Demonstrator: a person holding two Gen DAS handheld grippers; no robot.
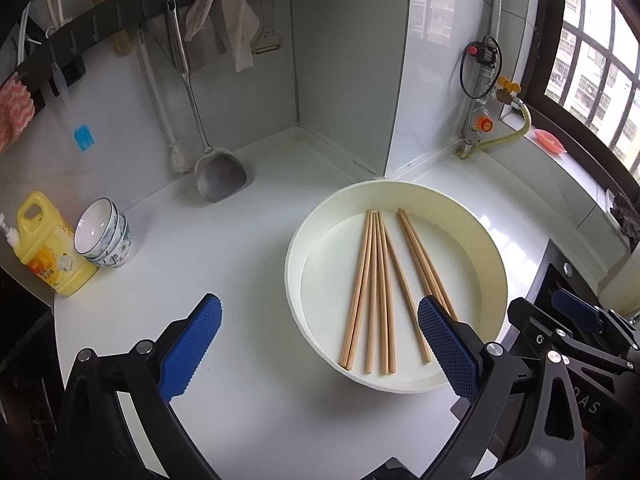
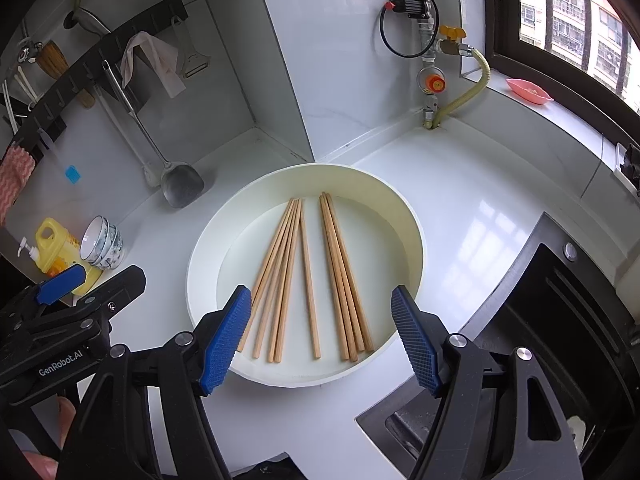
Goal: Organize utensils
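Several wooden chopsticks (image 1: 376, 292) (image 2: 308, 276) lie loose in a round cream basin (image 1: 472, 236) (image 2: 404, 216) on the white counter, fanned into a left bunch, a single stick and a right bunch. My left gripper (image 1: 320, 344) hovers open over the basin's near left rim, with nothing between its blue pads (image 1: 192, 348). My right gripper (image 2: 320, 336) is open too, its fingers straddling the near ends of the chopsticks from above without touching them. In the right wrist view the left gripper (image 2: 60, 284) shows at the left edge.
A metal spatula (image 1: 218, 172) and a brush hang from a black wall rail (image 1: 132, 4) at the back left. Stacked bowls (image 1: 106, 236) and a yellow detergent bottle (image 1: 50, 248) stand at the left. A black stove (image 2: 560, 320) lies to the right; a gas valve (image 2: 434, 80) is behind.
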